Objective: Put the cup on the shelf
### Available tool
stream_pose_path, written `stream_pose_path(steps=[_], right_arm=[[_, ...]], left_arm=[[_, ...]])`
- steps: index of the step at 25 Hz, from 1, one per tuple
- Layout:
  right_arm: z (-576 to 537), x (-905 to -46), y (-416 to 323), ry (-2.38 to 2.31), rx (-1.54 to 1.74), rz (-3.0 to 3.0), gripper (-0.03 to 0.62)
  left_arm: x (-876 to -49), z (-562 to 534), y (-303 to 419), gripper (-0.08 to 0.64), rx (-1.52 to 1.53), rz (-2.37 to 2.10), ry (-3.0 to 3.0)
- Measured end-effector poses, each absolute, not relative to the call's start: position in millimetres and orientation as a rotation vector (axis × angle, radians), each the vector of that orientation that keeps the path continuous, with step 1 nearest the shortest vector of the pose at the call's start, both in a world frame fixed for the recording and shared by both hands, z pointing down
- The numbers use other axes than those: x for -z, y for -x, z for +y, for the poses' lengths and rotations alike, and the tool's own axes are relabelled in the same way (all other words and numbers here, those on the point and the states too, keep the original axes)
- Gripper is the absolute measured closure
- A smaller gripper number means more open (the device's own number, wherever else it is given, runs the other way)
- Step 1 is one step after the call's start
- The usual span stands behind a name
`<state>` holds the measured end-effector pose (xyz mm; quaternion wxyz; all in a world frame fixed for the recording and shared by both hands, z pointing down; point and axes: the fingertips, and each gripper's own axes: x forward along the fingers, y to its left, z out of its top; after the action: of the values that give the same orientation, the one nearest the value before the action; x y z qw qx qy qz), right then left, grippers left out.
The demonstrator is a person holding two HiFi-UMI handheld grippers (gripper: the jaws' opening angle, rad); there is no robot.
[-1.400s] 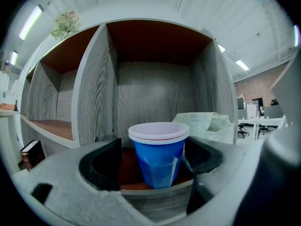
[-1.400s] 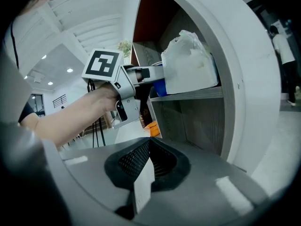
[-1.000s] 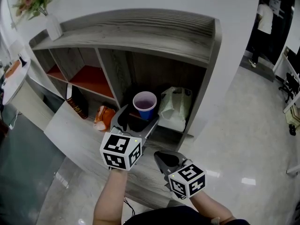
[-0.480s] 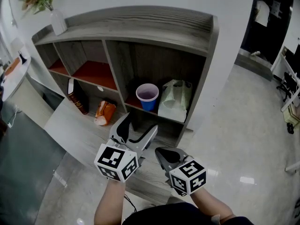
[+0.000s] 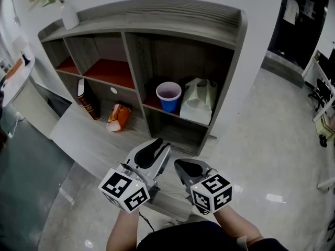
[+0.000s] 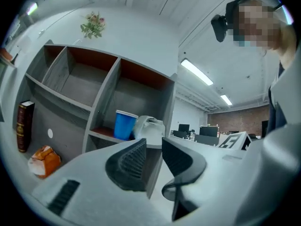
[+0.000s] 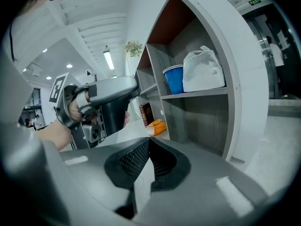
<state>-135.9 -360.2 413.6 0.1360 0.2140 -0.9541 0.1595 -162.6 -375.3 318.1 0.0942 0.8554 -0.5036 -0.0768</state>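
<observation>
On the right-hand board of the shelf (image 5: pixel 172 20), your cup (image 5: pixel 168 96) stands upright, mouth up, blue with a white rim. Just beside it, on its right, a white bag (image 5: pixel 199 101) sits on the same board. In the next compartment to the left, lower down, an orange packet (image 5: pixel 119 117) lies near a dark book (image 5: pixel 86 98) that stands tilted. On top of the shelf, at its far left end, a white vase (image 5: pixel 68 15) holds flowers. Your left gripper (image 5: pixel 158 149) hangs low in front of the shelf, well apart from the cup. Its jaws are closing, with a narrow gap between them and nothing in it. Your right gripper (image 5: pixel 183 166) is just beside the left one, with its jaws together and empty.
</observation>
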Motion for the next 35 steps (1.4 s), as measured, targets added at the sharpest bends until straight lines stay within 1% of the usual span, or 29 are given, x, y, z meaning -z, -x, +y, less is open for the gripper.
stream_pose_path(steps=[5,10,27,35], right_arm=[[-349.3,-418.2,139.4,-0.625,-0.455,-2.757,0.595],[-338.3,-421.4,140.5,-0.640,-0.468,-2.756,0.595],[-313.1,-436.8,124.1,-0.705,-0.469,-2.723,0.595],[-312.0,-439.0,114.2,-0.733,-0.469,-2.709,0.595]], left_arm=[[-342.9,-355.9,162.6,0.539,0.157,-1.490,-2.506],[-371.6,-334.7,160.4,0.568,0.055,-1.481,-2.449],[-432.7,-286.7,150.6,0.568,-0.134,-1.445,-2.334],[-438.9,-283.7,146.2,0.568,-0.156,-1.427,-2.317]])
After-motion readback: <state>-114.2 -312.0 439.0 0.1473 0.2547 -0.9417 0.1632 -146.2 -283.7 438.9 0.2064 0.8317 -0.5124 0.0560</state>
